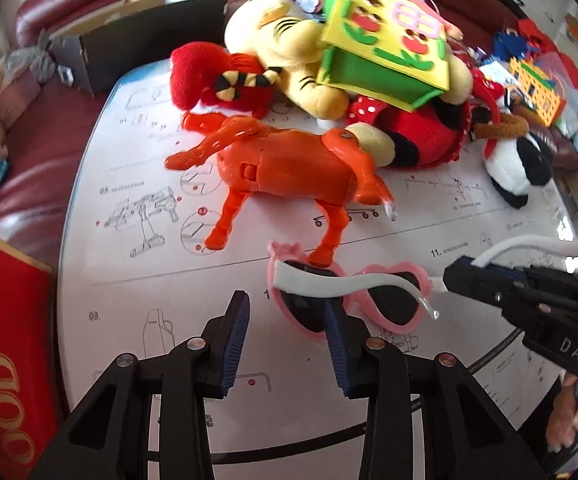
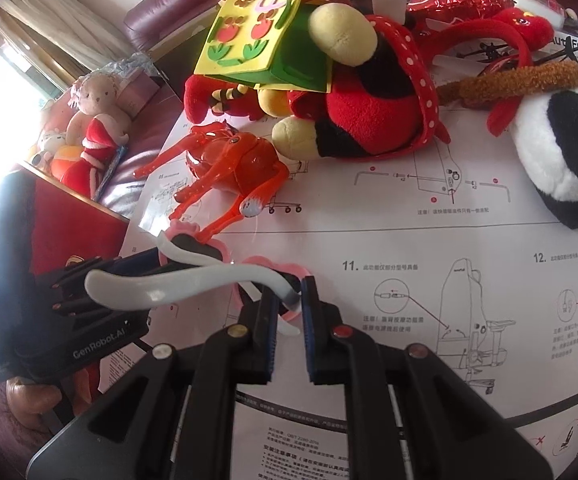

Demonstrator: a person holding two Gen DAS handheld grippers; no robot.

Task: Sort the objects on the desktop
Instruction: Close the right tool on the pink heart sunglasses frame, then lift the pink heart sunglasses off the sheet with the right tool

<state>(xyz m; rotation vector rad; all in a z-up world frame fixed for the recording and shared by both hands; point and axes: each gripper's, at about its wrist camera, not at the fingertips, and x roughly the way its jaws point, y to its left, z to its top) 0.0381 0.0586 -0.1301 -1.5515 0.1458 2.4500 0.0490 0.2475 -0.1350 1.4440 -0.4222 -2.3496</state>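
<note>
Pink heart-shaped sunglasses (image 1: pixel 373 300) with white arms lie on the paper-covered table, also in the right wrist view (image 2: pixel 193 246). My right gripper (image 2: pixel 291 296) is shut on a white arm of the sunglasses near its hinge; it also shows in the left wrist view (image 1: pixel 455 280). My left gripper (image 1: pixel 287 310) is open just in front of the sunglasses, its right finger (image 1: pixel 335 328) over the frame's near edge. An orange plastic horse (image 1: pixel 289 172) lies on its side behind, one hoof on the sunglasses.
A heap of toys fills the back: a yellow tiger plush (image 1: pixel 289 40), a foam house (image 1: pixel 385 40), a red ladybird plush (image 2: pixel 369 112), a panda plush (image 2: pixel 561 148). A red box (image 1: pixel 5 340) stands at the left. An instruction sheet (image 2: pixel 409 240) covers the table.
</note>
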